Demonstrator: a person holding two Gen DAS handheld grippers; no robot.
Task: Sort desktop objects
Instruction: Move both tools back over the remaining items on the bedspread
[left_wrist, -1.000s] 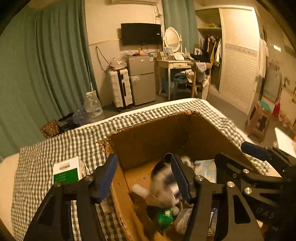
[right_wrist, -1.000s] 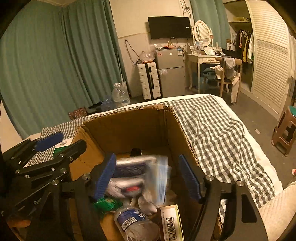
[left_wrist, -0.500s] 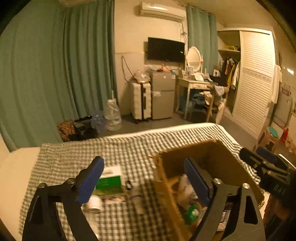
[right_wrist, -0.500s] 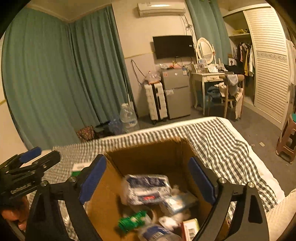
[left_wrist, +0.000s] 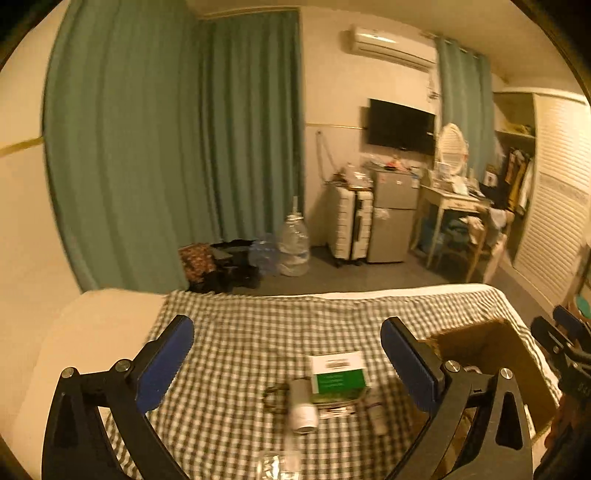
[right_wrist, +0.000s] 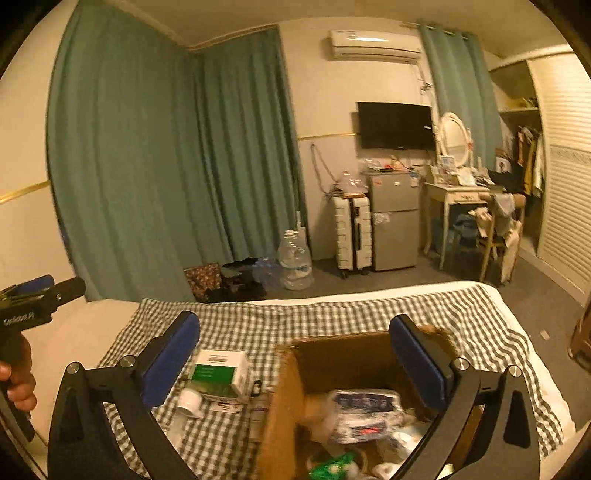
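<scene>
A cardboard box (right_wrist: 332, 358) stands on a checked cloth and holds a white-and-blue packet (right_wrist: 365, 410), a green item (right_wrist: 332, 469) and other small things. Left of it lie a green-and-white carton (left_wrist: 338, 374), a white cylinder (left_wrist: 301, 406) and small bits; the carton also shows in the right wrist view (right_wrist: 219, 373). My left gripper (left_wrist: 286, 356) is open and empty above the cloth, behind the carton. My right gripper (right_wrist: 295, 356) is open and empty above the box's left wall. The box edge shows in the left wrist view (left_wrist: 491, 343).
The checked cloth (left_wrist: 258, 332) covers a bed with a bare pale strip on the left. Beyond it are green curtains (left_wrist: 166, 147), water bottles (left_wrist: 293, 245), a suitcase, a small fridge (left_wrist: 391, 218) and a dressing table. My left gripper shows at the left of the right wrist view (right_wrist: 29, 306).
Both grippers have risen and pulled back from the box. The left one has swung left over the cloth. The items that were between the fingers now lie in the box.
</scene>
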